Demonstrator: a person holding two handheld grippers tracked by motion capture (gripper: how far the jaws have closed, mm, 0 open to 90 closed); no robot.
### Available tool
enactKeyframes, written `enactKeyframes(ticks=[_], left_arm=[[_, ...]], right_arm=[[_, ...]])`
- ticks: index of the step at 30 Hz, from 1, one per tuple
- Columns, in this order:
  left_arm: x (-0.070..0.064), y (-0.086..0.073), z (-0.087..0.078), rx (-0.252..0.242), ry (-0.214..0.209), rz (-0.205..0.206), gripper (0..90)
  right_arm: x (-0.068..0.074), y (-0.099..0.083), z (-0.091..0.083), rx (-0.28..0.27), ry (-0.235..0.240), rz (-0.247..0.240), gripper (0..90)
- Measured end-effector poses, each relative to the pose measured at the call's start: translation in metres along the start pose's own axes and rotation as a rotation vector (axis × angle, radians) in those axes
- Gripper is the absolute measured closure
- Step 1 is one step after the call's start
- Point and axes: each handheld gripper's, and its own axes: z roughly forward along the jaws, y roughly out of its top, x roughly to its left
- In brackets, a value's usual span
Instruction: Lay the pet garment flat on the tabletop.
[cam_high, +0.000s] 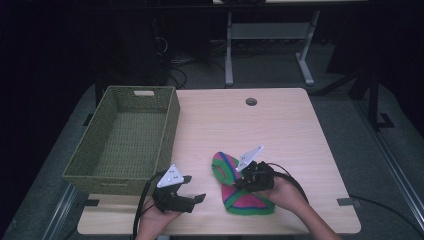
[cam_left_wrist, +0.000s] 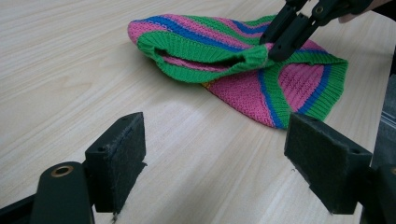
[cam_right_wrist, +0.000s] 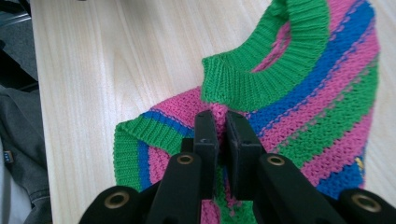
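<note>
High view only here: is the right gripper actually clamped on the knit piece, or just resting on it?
Observer: Clamped. The right gripper pinches a fold of the striped knit piece, jaws nearly together.
Operator: Which part does it hold?
Observer: Pink fabric just under the green ribbed cuff.
Operator: Left gripper?
Observer: The left gripper is open, short of the knit, bare table between its pads.
</note>
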Motion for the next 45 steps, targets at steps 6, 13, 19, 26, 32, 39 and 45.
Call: enactKeyframes(ticks=[6,13,19,26,32,39,45], left_arm=[[0.000,0.001,0.001,0.000,0.007,0.009,20.4],[0.000,0.003,0.004,-0.002,0.002,0.005,20.6],[0.000,0.004,0.006,-0.002,-0.008,0.006,21.2],[0.001,0.004,0.006,0.002,-0.006,0.006,21.2],[0.000,0.005,0.006,0.000,-0.010,0.008,21.2],[-0.005,0.014,0.008,-0.024,-0.028,0.014,21.5],[-0.006,0.020,0.014,-0.007,-0.041,0.028,22.2]], right_arm=[[-0.002,0.000,-0.010,-0.015,-0.005,0.003,83.2],[-0.001,0.002,-0.016,-0.021,-0.009,-0.013,83.6],[-0.002,0.001,-0.019,-0.027,-0.011,-0.025,83.6],[-0.002,-0.001,-0.024,-0.040,-0.019,-0.038,83.6],[-0.005,-0.005,-0.038,-0.086,-0.019,-0.024,83.5],[-0.008,-0.010,-0.060,-0.136,-0.011,-0.020,83.4],[-0.011,-0.016,-0.070,-0.167,0.001,-0.036,83.3]])
